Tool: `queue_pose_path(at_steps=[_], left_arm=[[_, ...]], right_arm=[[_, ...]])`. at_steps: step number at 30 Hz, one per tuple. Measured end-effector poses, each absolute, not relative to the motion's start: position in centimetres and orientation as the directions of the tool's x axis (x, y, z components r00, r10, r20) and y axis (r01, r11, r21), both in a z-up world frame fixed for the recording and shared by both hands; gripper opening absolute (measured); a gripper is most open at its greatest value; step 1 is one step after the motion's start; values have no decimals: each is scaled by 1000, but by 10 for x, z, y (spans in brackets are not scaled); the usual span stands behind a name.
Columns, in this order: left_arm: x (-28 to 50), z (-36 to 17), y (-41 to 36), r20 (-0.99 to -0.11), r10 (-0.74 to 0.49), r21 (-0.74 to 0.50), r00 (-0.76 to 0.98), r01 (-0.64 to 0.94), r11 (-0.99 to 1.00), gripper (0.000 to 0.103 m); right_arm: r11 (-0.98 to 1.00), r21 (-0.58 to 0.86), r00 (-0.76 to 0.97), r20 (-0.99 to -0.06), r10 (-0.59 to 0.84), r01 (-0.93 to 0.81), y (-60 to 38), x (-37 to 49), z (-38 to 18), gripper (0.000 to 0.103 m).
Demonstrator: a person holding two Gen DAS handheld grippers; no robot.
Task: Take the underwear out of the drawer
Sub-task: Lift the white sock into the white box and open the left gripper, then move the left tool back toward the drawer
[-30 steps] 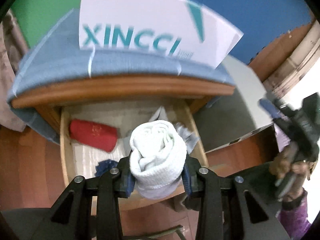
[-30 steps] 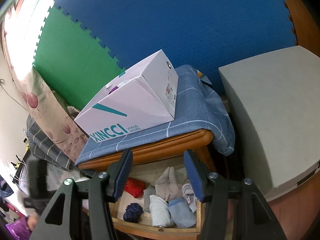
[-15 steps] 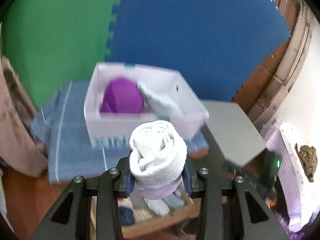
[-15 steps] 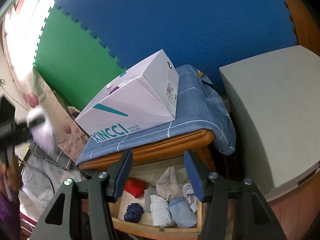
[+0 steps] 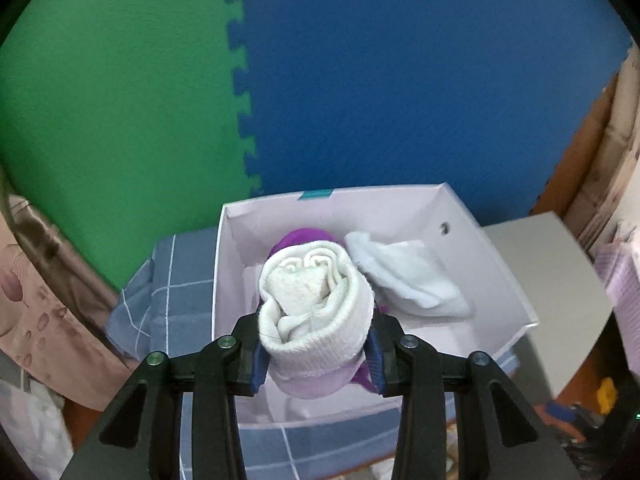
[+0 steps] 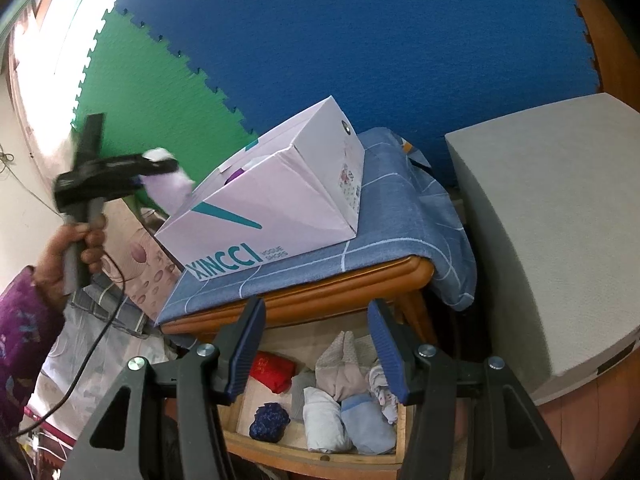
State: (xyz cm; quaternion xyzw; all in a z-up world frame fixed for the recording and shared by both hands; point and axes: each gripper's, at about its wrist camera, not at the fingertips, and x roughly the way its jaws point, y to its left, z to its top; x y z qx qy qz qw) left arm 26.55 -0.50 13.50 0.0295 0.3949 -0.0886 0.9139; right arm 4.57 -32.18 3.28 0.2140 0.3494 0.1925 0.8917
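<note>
My left gripper is shut on a rolled white underwear bundle and holds it just above the near wall of the open white shoe box. Inside the box lie a purple piece and a white piece. From the right wrist view, the left gripper with the white roll hangs at the box's left end. My right gripper is open with nothing in it, above the open wooden drawer, where several rolled garments and a red roll lie.
The box stands on a blue checked cloth over a wooden nightstand. A grey block stands to the right. Green and blue foam mats cover the wall behind. A person's hand in a purple sleeve holds the left gripper.
The left gripper rose out of the drawer with the white roll and moved up over the shoe box. The right gripper stayed still and open.
</note>
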Motion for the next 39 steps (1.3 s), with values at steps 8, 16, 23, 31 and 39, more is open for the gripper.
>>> queue_pose_path(at_steps=[8,16,23,31,39], left_arm=[[289,91,1,-791,-87,21,605,169,985,39],[295,78,8,-798,-54,38,600,140,989,73],[273,98,8,-730,24,95,683,67,993,92],[168,114,34,-586,-49,-18,809,48,999,102],[81,59,79,-634,-100,-93,767,52,994,102]], right_arm=[[834,513,671,-547,500,-203,-319,47,31,54],[839,503,662,-558,499,-208,-315,49,30,54],[842,496,656,-568,498,-210,-314,50,28,54],[853,415,565,-640,521,-317,-279,48,20,54],[807,357,197,-849,490,-470,-189,57,-43,54]])
